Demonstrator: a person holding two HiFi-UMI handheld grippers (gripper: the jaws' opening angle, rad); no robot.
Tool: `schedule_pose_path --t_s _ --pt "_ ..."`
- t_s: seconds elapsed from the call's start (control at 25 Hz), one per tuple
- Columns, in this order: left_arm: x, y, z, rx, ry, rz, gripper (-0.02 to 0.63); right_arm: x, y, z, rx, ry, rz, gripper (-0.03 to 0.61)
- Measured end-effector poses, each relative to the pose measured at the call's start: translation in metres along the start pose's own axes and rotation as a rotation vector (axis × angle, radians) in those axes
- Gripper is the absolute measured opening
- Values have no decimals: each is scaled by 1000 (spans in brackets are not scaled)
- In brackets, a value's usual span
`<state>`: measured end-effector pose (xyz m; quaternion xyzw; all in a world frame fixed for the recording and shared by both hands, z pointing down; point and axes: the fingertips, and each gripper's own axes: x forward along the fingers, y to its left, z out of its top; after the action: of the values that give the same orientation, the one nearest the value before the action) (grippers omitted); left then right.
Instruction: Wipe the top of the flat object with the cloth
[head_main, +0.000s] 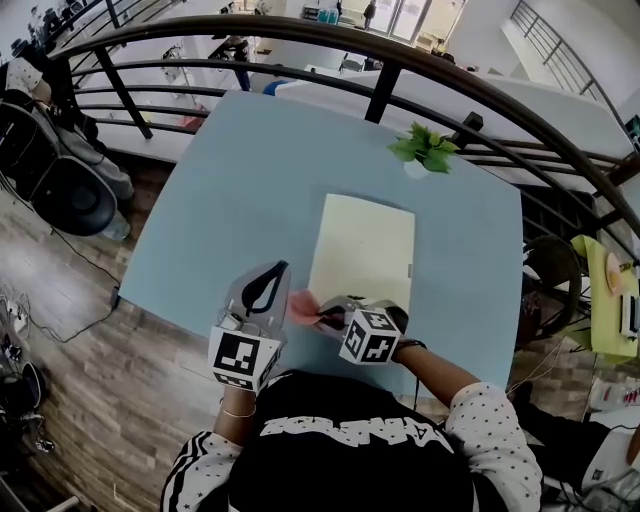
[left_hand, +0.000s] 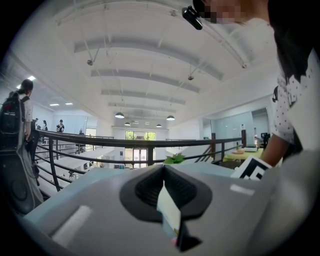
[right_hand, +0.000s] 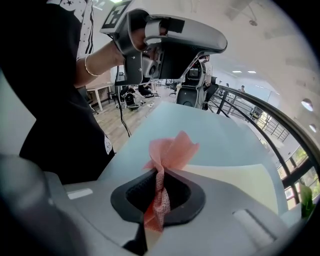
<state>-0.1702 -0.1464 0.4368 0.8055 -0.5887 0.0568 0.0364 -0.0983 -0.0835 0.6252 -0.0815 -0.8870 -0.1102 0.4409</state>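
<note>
1. The right gripper (head_main: 327, 318) has its fingers closed on the cloth (head_main: 303, 305). A thin twisted neck of pink fabric is pinched between them, and a loose tuft fans out past the tips.
2. The board (head_main: 365, 245), the flat thing to be wiped, lies on the table (head_main: 230, 170) right of centre. Its near edge is just beside both grippers and its far end points at the plant (head_main: 425, 148).
3. The cloth sits at the board's near-left corner. I cannot tell whether it touches the surface yet, and wiping seems not to have begun.
4. The left gripper (head_main: 270, 283) hovers just left of the cloth with its fingers drawn together. Only a thin slit shows between them, and they hold nothing.
5. Slipping is one risk. The grip is on a narrow twist, so drag against the board could pull the cloth out mid-stroke.
6. Poor contact is another. A bunched tuft wipes only a thin streak, and pressing lower to spread it may scrape the fingertips on the board.
7. The board may also shift. Nothing pins it, so a far-going stroke could push it towards the plant or skew it.
8. The grippers could collide too. The left one is close to the cloth, and a leftward stroke would meet it.
</note>
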Motion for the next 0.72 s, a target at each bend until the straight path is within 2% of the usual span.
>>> schedule_pose_path --t_s 0.12,0.24,0.6,0.72 --pt "2 2 1 -2 -1 7 0 -5 -6 3 -33 -19 -3 18" --pt "4 4 1 -2 0 14 0 -16 -27 3 -35 -44 -65 18" --pt "11 6 1 2 4 24 0 -66 -151 -34 259 -144 -353 18" --pt "15 9 3 5 4 34 0 -77 -187 -52 298 -129 -436 18"
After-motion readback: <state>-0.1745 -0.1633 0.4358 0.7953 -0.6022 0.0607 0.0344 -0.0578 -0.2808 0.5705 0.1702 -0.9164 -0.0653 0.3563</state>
